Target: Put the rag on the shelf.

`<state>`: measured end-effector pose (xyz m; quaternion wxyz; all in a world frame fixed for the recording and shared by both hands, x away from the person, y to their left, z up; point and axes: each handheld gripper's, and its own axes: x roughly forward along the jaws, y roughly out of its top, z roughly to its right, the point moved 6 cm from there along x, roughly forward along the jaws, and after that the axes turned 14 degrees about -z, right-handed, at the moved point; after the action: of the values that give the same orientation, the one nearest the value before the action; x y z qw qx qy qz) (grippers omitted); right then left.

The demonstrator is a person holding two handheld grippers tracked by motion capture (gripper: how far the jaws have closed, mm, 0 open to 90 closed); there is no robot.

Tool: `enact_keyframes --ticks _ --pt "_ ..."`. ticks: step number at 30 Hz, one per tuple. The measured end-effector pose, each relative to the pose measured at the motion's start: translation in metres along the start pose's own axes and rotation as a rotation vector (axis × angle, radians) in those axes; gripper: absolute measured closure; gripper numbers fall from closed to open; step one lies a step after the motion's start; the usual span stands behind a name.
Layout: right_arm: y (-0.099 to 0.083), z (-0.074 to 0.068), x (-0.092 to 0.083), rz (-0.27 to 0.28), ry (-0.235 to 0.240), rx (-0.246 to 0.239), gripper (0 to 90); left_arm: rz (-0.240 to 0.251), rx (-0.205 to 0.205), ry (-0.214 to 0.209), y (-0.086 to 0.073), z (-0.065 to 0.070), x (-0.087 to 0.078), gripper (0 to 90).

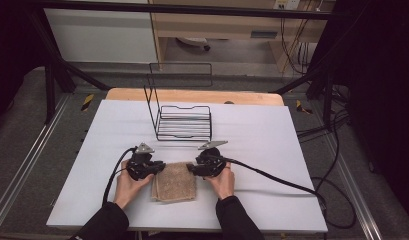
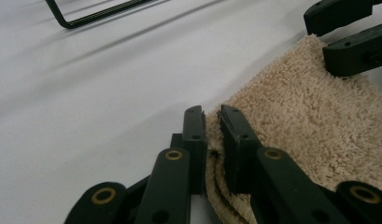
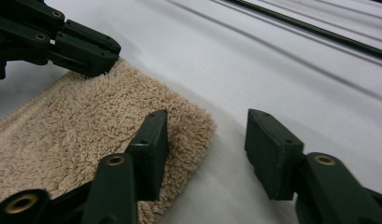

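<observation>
A beige folded towel (image 1: 174, 182) lies flat on the white table (image 1: 272, 150) near the front edge, between my two hands. My left gripper (image 1: 159, 167) is at its far left corner. In the left gripper view the jaws of the left gripper (image 2: 212, 114) are pinched on the towel's (image 2: 310, 116) folded edge. My right gripper (image 1: 191, 169) is at the far right corner. In the right gripper view the right gripper (image 3: 206, 115) stands open: one jaw rests over the towel (image 3: 86, 121), the other over bare table, and the pads do not press on it.
A black wire rack (image 1: 184, 122) with a tall back frame stands on the table behind the towel. Cables trail from both grippers, the right one (image 1: 282, 181) across the table to its right edge. A wooden strip (image 1: 192, 95) runs along the table's far side.
</observation>
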<state>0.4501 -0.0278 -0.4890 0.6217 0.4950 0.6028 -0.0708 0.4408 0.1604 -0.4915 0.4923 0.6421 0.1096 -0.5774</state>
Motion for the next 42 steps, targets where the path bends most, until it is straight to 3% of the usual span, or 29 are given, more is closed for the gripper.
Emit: enact_keyframes --ticks 8,9,16,23,27,36,42 --pt "-0.001 -0.002 0.005 -0.026 0.053 0.032 66.1 -0.004 0.003 -0.006 0.000 0.000 0.000 80.6" --pt "-0.001 -0.003 0.006 -0.033 0.069 0.040 71.0 -0.006 0.001 -0.008 0.000 0.000 0.000 81.6" --pt "0.001 -0.007 0.006 -0.057 0.079 0.041 82.0 -0.009 -0.015 -0.033 0.001 -0.002 -0.001 84.2" --pt "0.002 -0.008 0.003 -0.041 0.079 0.049 84.4 0.004 -0.033 -0.048 0.001 -0.003 -0.004 85.4" --pt "0.003 -0.010 -0.004 -0.017 0.079 0.046 84.5 0.042 -0.037 -0.057 0.003 -0.002 -0.011 85.5" --pt "0.006 -0.017 -0.021 0.049 0.075 0.018 84.6 0.123 -0.015 -0.061 0.007 0.004 -0.033 85.5" --pt "0.006 -0.022 -0.032 0.085 0.082 0.004 84.6 0.149 -0.002 -0.062 0.008 0.008 -0.042 85.6"
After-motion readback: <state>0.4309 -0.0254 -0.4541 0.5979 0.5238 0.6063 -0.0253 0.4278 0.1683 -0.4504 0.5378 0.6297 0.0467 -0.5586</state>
